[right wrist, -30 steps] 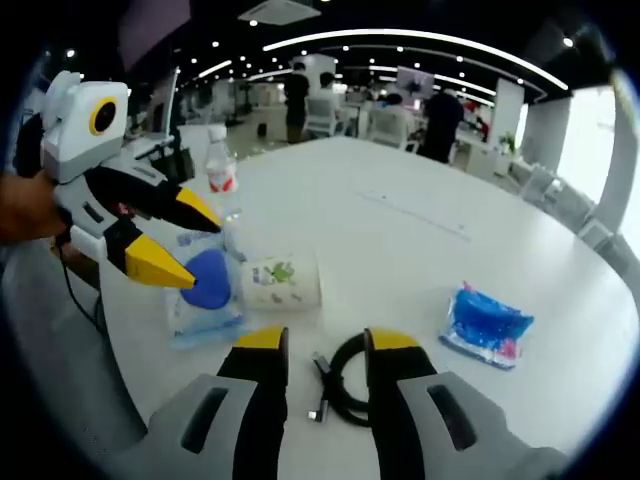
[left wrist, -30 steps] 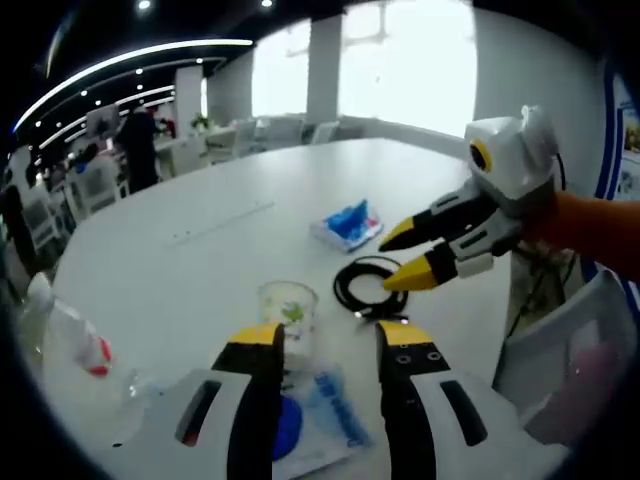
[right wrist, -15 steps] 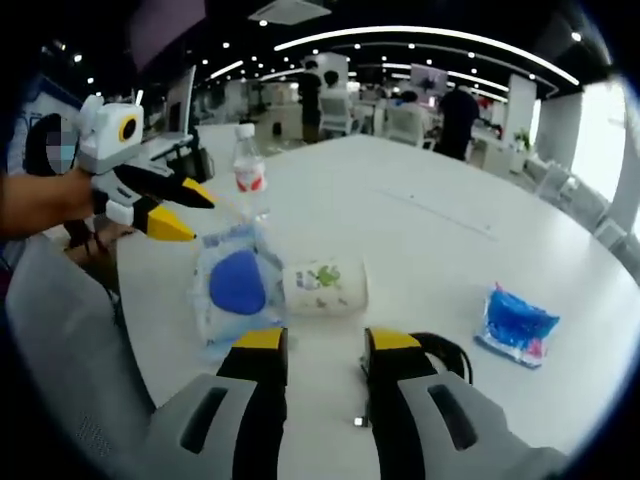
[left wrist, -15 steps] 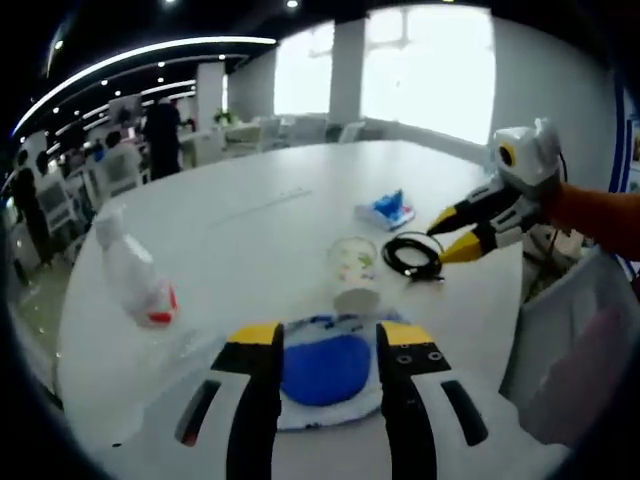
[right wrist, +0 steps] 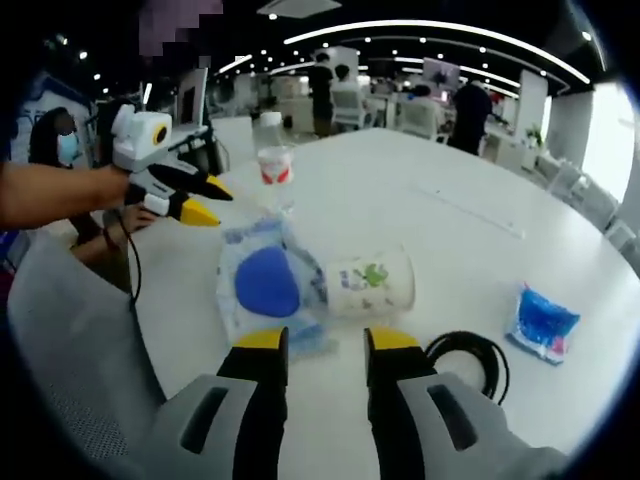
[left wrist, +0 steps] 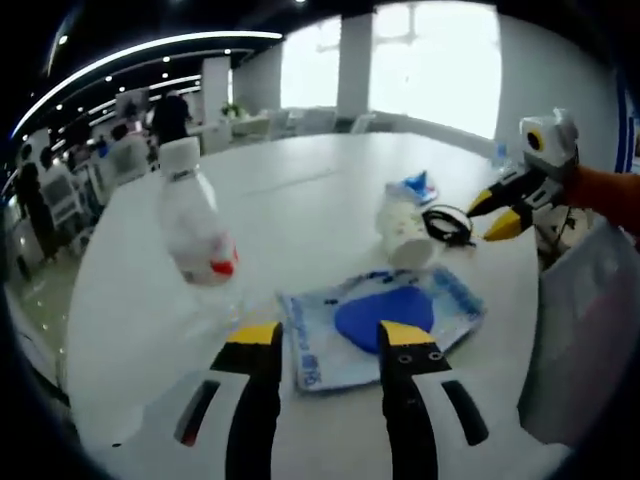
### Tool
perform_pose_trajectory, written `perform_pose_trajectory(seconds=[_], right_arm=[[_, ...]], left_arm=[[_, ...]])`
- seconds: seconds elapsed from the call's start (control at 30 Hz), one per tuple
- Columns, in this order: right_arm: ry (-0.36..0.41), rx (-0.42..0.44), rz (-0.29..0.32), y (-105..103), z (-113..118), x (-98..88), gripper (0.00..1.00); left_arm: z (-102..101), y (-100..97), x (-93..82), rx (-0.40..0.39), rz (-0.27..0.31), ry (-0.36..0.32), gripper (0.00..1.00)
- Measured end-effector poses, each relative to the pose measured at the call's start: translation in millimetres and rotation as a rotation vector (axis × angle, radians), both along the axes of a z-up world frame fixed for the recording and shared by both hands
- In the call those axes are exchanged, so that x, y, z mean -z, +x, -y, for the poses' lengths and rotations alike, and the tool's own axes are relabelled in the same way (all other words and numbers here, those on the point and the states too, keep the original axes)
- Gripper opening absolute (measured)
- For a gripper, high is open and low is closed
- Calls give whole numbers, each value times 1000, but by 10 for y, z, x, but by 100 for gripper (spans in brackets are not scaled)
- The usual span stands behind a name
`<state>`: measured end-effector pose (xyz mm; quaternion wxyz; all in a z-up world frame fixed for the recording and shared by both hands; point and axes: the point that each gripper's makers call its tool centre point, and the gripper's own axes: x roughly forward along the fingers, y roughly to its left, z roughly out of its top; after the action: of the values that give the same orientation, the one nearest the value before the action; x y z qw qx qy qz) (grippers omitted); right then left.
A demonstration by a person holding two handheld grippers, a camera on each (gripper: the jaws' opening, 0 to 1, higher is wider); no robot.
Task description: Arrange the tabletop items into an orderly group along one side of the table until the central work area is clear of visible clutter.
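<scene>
A clear packet with a round blue pad (left wrist: pixel 385 318) (right wrist: pixel 265 285) lies on the white table (left wrist: pixel 290 200), just beyond the tips of my left gripper (left wrist: pixel 330 340), which is open and holds nothing. A printed paper cup (left wrist: pixel 405 225) (right wrist: pixel 370 283) lies on its side beside the packet. Upright at the left is a plastic bottle with a red label (left wrist: pixel 195 225) (right wrist: pixel 273 170). A coiled black cable (left wrist: pixel 447 222) (right wrist: pixel 468 360) and a small blue packet (left wrist: pixel 415 187) (right wrist: pixel 543 320) lie further along. My right gripper (right wrist: pixel 325 342) (left wrist: pixel 495 215) is open over the table's edge near the cup. The left gripper (right wrist: pixel 205 200) hovers open by the bottle.
A grey chair (right wrist: pixel 60 350) (left wrist: pixel 580 340) stands against the near edge of the table. The far half of the table (right wrist: pixel 440 190) is bare. Other tables, chairs and people stand in the room behind.
Both grippers have drawn apart along the table's edge, the left toward the bottle, the right toward the cup. The items lie where they were.
</scene>
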<state>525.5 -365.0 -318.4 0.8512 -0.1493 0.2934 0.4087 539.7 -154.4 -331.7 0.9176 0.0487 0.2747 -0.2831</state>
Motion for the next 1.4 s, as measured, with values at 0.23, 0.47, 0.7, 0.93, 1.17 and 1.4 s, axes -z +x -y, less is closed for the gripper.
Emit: perform_pose_trajectory(seconds=[0.23,0.47,0.7,0.93,1.17,1.4], right_arm=[[-13,19,-21,-51,-38,74,30],[-18,59,-35,-67,-21,112,29],[-20,81,-50,-97,-39,157,29],[-15,94,-68,-110,-54,201,29],[-30,92,-96,-115,-94,324,28],[5,115,-182,-197,-157,455,27]], left_arm=[[-98,160,221,3,-64,-104,35],[-14,204,367,79,-117,-133,32],[3,224,537,92,-157,-122,24],[-12,169,593,79,-162,-100,8],[-83,117,535,-2,-140,-137,2],[-127,30,540,-36,-134,-149,1]])
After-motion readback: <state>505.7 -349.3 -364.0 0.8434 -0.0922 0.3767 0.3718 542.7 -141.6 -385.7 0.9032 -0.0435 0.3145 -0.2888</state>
